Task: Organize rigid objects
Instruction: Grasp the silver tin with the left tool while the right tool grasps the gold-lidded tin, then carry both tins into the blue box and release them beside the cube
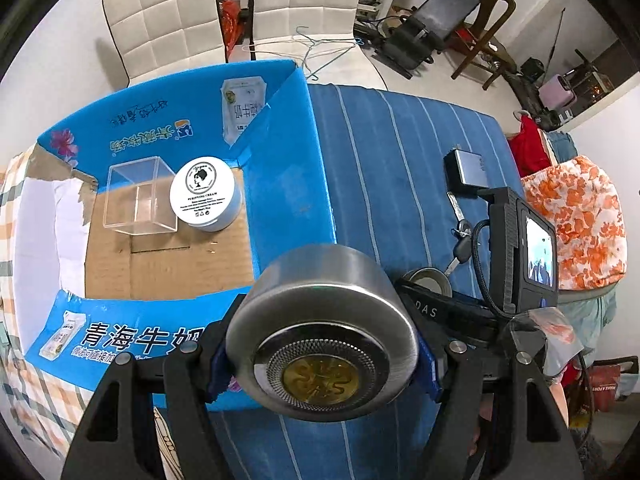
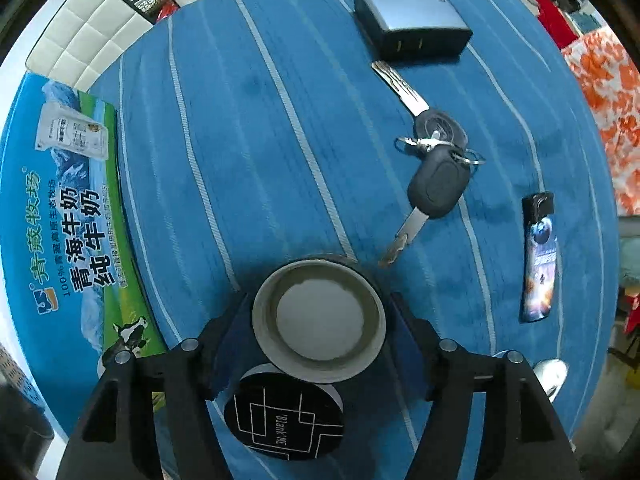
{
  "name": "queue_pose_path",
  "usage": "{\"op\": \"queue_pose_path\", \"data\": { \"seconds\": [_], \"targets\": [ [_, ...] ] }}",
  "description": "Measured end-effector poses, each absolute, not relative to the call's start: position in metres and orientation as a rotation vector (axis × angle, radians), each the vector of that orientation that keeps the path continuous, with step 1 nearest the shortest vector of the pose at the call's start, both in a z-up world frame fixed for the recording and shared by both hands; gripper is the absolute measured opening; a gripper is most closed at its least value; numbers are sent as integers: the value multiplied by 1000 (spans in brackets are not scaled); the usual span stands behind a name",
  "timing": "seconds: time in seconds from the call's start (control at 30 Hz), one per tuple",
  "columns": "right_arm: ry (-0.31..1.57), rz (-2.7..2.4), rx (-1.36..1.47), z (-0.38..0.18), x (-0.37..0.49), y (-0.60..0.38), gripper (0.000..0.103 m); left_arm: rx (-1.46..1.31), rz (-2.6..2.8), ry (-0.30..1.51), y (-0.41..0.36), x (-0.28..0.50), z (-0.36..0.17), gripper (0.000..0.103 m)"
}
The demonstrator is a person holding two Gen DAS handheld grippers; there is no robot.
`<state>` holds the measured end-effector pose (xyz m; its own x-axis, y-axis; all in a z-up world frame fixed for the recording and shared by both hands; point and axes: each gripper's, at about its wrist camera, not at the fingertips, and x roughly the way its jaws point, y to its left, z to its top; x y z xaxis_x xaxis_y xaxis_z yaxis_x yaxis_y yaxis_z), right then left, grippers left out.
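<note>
left gripper [image 1: 320, 364]: clamped on a steel tin [image 1: 320, 332]
right gripper [image 2: 320, 320]: pinching 1 small open cup [image 2: 319, 320]
box [image 1: 280, 208]: holds cream jar [image 1: 205, 194]

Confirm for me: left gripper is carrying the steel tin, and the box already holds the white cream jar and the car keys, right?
Not quite. The left gripper does hold the steel tin, and the white cream jar is in the box, but beside it stands a clear plastic case, not keys. The right wrist view shows the car keys lying on the blue striped cloth.

Black compact [image 2: 284, 416] half hidden by cup [image 2: 319, 317]
</note>
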<state>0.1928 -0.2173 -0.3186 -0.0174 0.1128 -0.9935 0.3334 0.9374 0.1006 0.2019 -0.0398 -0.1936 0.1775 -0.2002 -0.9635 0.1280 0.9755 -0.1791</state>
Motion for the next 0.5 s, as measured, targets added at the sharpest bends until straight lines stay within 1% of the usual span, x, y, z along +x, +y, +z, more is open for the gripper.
{"op": "queue_pose_path", "data": {
  "seconds": [0.13,0.2,0.27,0.37,0.5],
  "targets": [
    [1560,-201,288,-305,184,-218,69,-59,-240,1342,-40,198,-184,69],
    [1534,-189,291,-286,176,-220,69,-57,-245,1321,-39,193,-175,69],
    [1490,-171,287,-259,167,-221,69,-69,-253,1304,-37,189,-166,69],
    [1403,-114,291,-205,154,-216,68,-96,-261,1272,-29,181,-148,69],
    [1311,-39,249,-145,139,-191,68,-134,-256,1217,-6,169,-116,69]
  ]
}}
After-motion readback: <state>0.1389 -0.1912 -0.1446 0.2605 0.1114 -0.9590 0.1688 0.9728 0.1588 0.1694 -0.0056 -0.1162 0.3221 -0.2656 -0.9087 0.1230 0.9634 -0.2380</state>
